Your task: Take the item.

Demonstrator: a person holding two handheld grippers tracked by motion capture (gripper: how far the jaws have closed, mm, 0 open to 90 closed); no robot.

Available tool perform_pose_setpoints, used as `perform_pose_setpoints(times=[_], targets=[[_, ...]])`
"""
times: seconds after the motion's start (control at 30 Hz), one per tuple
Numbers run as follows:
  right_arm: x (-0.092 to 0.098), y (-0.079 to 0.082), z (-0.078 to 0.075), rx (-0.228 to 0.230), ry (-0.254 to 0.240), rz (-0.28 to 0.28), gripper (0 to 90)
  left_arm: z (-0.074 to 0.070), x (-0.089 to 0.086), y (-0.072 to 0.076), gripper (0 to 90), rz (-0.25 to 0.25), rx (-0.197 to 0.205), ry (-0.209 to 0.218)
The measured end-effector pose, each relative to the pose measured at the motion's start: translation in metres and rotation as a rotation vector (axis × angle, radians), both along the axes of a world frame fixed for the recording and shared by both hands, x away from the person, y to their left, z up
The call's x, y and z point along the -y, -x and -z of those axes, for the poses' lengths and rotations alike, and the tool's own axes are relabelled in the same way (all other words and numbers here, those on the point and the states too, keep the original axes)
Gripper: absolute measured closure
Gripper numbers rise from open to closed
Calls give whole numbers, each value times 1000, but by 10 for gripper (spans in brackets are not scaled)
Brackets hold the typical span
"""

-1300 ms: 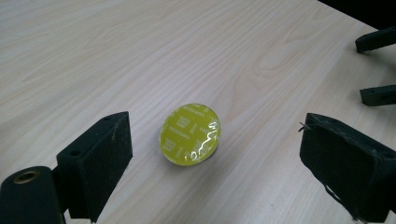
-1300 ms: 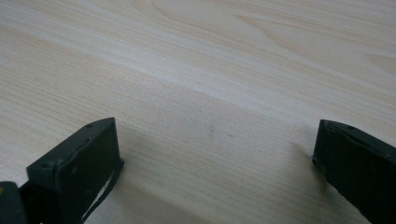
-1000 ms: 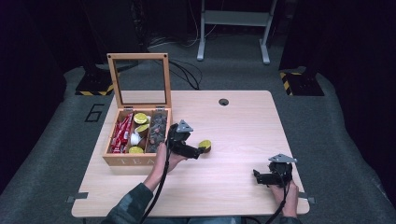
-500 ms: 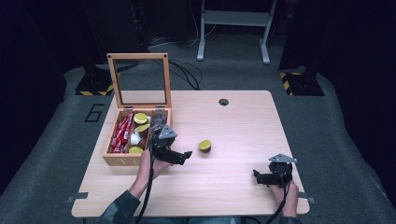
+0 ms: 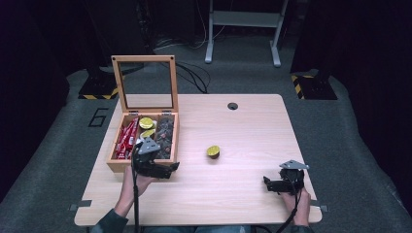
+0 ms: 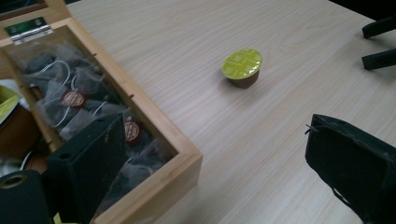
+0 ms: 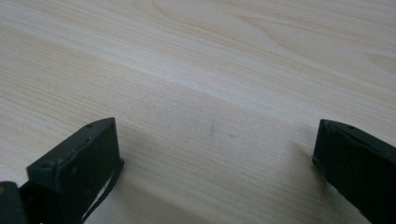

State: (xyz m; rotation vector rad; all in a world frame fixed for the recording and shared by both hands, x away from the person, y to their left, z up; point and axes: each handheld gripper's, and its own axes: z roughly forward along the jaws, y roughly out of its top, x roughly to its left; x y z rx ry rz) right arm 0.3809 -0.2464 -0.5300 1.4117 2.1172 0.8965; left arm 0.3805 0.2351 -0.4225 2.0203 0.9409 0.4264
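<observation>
While both black grippers, left gripper [image 5: 170, 167] and right gripper [image 5: 266, 181], gape empty, a round foil-topped capsule [image 5: 213, 151] sits right of the wooden box [image 5: 141, 167].

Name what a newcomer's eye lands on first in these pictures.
First, the lone green-lidded capsule standing by itself mid-table. Next, the open wooden box at the table's left, its glass lid upright, packed with red sachets, capsules and dark tea bags. The left gripper hovers open at the box's near corner, nothing between its jaws.
</observation>
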Motion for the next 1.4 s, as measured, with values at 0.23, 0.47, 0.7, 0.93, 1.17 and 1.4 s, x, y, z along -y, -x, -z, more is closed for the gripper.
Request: perform_pose_setpoints(times=[0.23, 0.47, 0.7, 0.93, 1.17, 1.4], targets=[[0, 0, 0, 0, -2, -1, 0, 5, -20, 13, 54, -36, 4, -4], [0, 0, 0, -2, -1, 0, 0, 19, -44, 24, 53, -91, -8, 18], [0, 0, 0, -2, -1, 0, 0, 32, -62, 36, 53, -142, -18, 31], [0, 0, 0, -1, -1, 0, 0, 51, -79, 47, 51, -183, -41, 28], [0, 0, 0, -2, -1, 0, 0, 69, -88, 51, 43, -200, -59, -3], [0, 0, 0, -2, -1, 0, 0, 85, -88, 51, 29, -216, -78, -43]])
